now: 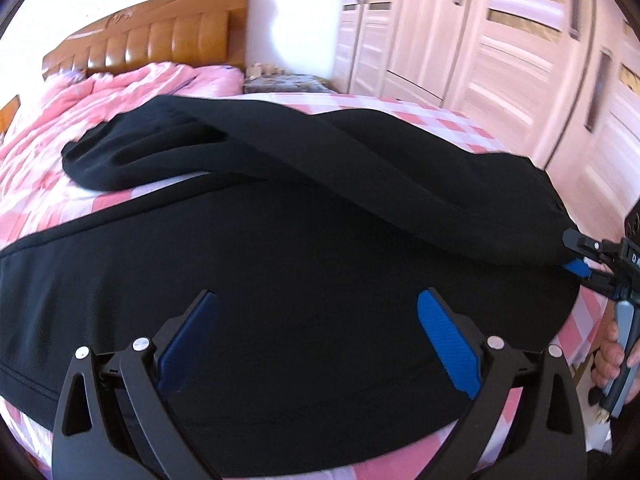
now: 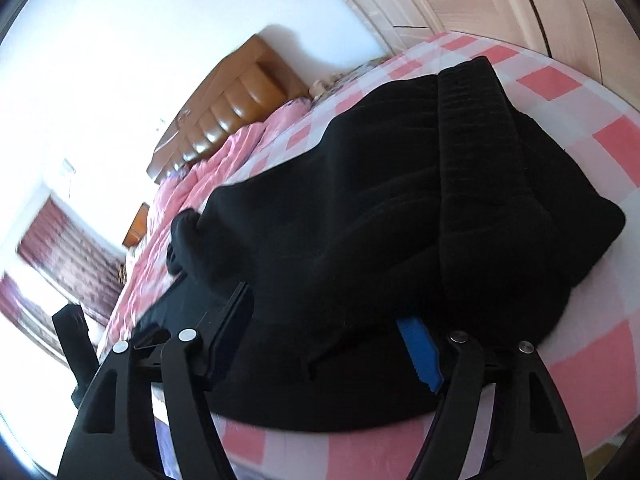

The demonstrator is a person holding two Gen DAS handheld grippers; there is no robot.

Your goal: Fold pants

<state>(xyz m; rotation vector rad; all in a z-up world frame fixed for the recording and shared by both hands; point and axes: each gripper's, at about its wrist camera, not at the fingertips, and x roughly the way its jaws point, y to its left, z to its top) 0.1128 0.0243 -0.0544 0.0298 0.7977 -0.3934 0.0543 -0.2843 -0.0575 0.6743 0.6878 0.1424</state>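
Your left gripper (image 1: 316, 320) is spread wide above the black pants (image 1: 280, 264) on the checked bed (image 1: 448, 120). Your right gripper (image 2: 324, 320) straddles a fold, one pad half buried; whether it is pinching is unclear.

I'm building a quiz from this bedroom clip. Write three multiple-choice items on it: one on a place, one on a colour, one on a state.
1. Where do the pants lie?
A. on the bed
B. on the floor
C. on a chair

2. What colour are the pants?
A. grey
B. black
C. white

3. How does the left gripper stand?
A. shut on the pants
B. shut on nothing
C. open, holding nothing

Key:
1 A, the pants are spread over the pink checked sheet of the bed.
2 B, the cloth is black in both views.
3 C, its blue pads stand wide apart above the cloth, with nothing clamped between them.
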